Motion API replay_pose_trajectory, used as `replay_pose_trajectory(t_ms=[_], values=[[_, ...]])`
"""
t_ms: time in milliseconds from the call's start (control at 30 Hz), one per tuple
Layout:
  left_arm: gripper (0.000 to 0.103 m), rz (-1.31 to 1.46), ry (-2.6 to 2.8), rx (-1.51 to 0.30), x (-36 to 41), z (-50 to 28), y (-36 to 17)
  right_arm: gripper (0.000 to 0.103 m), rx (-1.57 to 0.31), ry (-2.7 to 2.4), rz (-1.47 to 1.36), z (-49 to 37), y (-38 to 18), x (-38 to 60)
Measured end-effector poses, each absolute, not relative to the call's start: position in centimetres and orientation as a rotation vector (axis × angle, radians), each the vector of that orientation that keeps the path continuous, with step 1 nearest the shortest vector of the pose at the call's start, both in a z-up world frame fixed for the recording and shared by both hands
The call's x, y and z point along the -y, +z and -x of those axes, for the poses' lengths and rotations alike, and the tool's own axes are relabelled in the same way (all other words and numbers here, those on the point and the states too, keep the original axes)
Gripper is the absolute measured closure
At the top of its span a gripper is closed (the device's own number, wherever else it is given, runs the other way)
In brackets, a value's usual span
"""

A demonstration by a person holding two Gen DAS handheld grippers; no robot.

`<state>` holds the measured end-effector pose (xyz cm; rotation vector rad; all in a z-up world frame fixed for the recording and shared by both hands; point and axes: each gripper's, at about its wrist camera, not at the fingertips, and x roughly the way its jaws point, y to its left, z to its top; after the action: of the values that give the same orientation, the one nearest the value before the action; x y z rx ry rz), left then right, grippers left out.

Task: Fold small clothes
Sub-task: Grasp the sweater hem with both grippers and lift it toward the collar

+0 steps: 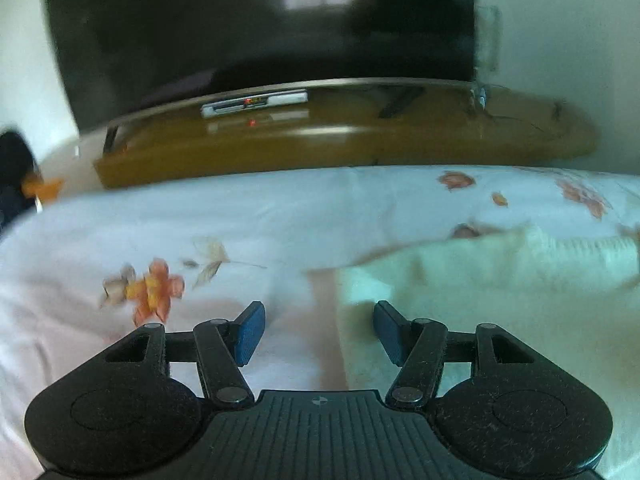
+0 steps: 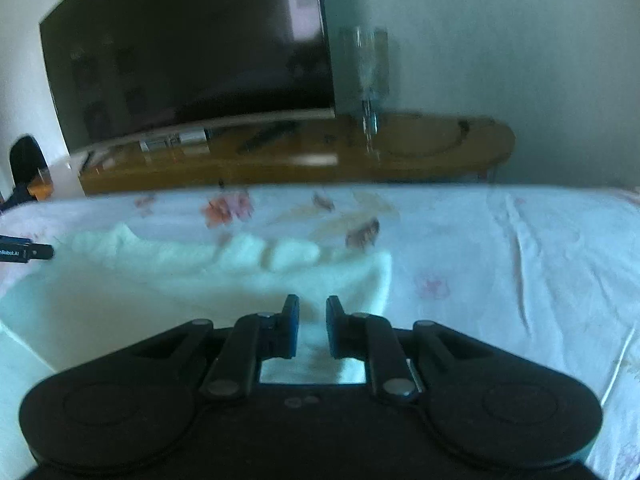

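1. On the bed, over a white bedsheet with orange flower prints [image 1: 168, 240], lies a pale cream-white knitted garment [image 1: 480, 280]; it is spread flat, and its ribbed edge is at the far side.
2. From the left wrist camera, the left gripper [image 1: 319, 330] hovers above the garment's left border. Its blue pads [image 1: 250, 332] stand clearly apart, with nothing between them; one pad is over the bare sheet, the other over the cloth.
3. From the right wrist camera, the right gripper [image 2: 313, 328] is low over the near edge of the same garment [image 2: 160, 284]. Its jaws are narrow, with only a small gap, and a bit of the pale cloth shows in this gap. I cannot tell for sure if the pads really pinch the cloth.
4. At the left border of the right view, a black tip with white letters [image 2: 28, 253] is visible just beside the garment's left side.
5. Behind the bed stands a long brown wooden cabinet [image 1: 400, 136], and on it a big dark television screen [image 1: 240, 40]. A silver flat device [image 1: 254, 103] lies under the screen.
6. Both pictures are somewhat blurred.
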<state>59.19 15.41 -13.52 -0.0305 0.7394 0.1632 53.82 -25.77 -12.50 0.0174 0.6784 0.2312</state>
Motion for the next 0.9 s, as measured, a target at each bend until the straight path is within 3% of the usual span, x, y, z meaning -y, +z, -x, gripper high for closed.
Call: replay_pose_trajectory(t_ms=[133, 233, 300, 533, 667, 700, 733, 900], values=[[0.043, 0.078, 0.216, -0.647, -16.4, -58.3, -12.3, 0.091, -0.689, 0.211, 0.012, -53.8, -13.0, 26.0], [0.043, 0.077, 0.227, -0.728, -16.4, -60.1, -13.7, 0.087, -0.635, 0.237, -0.032, -53.4, -11.9, 26.1], [0.035, 0.075, 0.241, -0.73, -16.4, -59.9, -14.0, 0.09, -0.679, 0.219, -0.014, -54.4, -12.6, 25.7], [0.035, 0.044, 0.076, -0.703, -13.2, -53.9, -12.2, 0.083, -0.611, 0.25, -0.064, -50.5, -10.9, 26.0], [0.035, 0.021, 0.048, -0.703, -12.2, -51.3, -13.5, 0.087, -0.652, 0.299, -0.027, -48.7, -12.1, 24.8], [0.023, 0.004, 0.051, -0.693, -12.4, -51.0, -13.8, 0.087, -0.672, 0.292, -0.001, -48.5, -12.6, 24.7], [0.021, -0.009, 0.082, -0.699, -12.8, -50.9, -13.6, 0.087, -0.671, 0.278, 0.04, -48.2, -13.2, 24.8], [0.021, -0.023, 0.065, -0.685, -13.4, -47.3, -12.1, 0.082, -0.584, 0.259, 0.004, -45.3, -10.9, 26.2]])
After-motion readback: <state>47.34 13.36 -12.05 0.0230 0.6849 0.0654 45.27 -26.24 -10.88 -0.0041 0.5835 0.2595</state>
